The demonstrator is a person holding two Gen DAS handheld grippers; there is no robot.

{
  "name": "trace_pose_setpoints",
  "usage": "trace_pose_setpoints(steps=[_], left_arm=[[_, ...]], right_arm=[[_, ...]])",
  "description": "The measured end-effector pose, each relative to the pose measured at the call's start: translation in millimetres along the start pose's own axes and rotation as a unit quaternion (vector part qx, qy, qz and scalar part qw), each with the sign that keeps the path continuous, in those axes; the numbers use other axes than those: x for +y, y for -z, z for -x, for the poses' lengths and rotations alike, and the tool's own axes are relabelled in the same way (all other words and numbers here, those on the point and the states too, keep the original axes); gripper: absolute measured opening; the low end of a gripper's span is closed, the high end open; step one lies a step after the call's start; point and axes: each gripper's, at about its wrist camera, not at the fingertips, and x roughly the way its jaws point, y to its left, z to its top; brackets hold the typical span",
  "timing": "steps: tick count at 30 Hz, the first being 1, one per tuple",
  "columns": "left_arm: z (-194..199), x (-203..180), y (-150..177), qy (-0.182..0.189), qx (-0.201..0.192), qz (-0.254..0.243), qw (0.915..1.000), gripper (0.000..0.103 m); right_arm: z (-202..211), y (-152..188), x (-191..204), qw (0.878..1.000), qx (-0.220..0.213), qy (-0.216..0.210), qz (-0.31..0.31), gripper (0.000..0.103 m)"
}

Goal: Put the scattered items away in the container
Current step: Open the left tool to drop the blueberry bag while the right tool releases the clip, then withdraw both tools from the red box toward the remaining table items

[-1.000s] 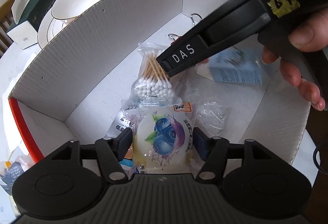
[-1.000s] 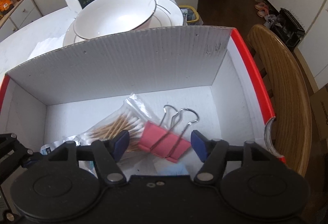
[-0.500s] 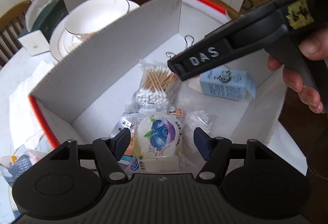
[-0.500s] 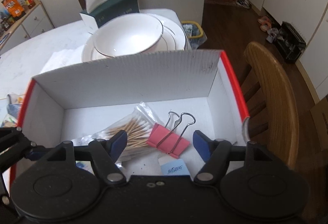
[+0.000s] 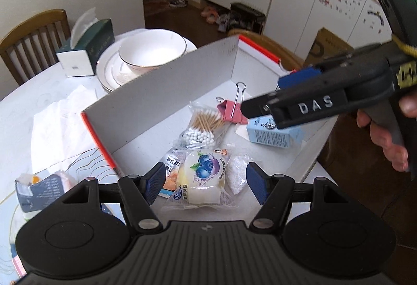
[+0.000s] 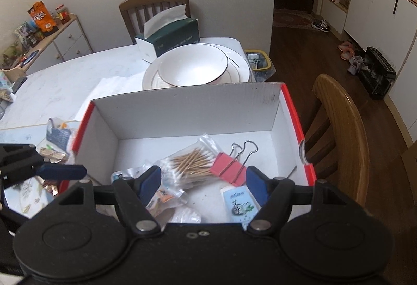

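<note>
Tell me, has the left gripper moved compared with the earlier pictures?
Yes. The left gripper has risen away from the box, which looks smaller now; its jaws are open and empty.

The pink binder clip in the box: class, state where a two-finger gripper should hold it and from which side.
Grip the pink binder clip by its folded body, from above, jaws across the two flat faces. It lies flat on the box floor, and its thin wire handles would slip.

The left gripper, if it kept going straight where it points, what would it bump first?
Probably the blueberry snack packet lying in the box, right between the left gripper's open jaws, though depth is hard to judge.
</note>
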Motion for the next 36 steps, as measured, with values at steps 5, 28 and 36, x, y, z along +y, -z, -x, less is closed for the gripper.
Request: trace_pose_setpoints(steps=[5,28,36], left_arm=[[17,2,10,-0.009,-0.022,-0.001,0.9997,0.067],[70,63,66,-0.040,-0.068,0.048,0.9957,0.083],[83,104,97,-0.051,-0.071,0.081,0.9929,0.102]], right_arm=[[10,8,7,1.000,-0.007,0.002,0.006,0.073],[35,27,86,0.997,-0.060,0.002,0.038,0.092],[30,32,133,0.997,-0.067,0.002,0.049,0.092]])
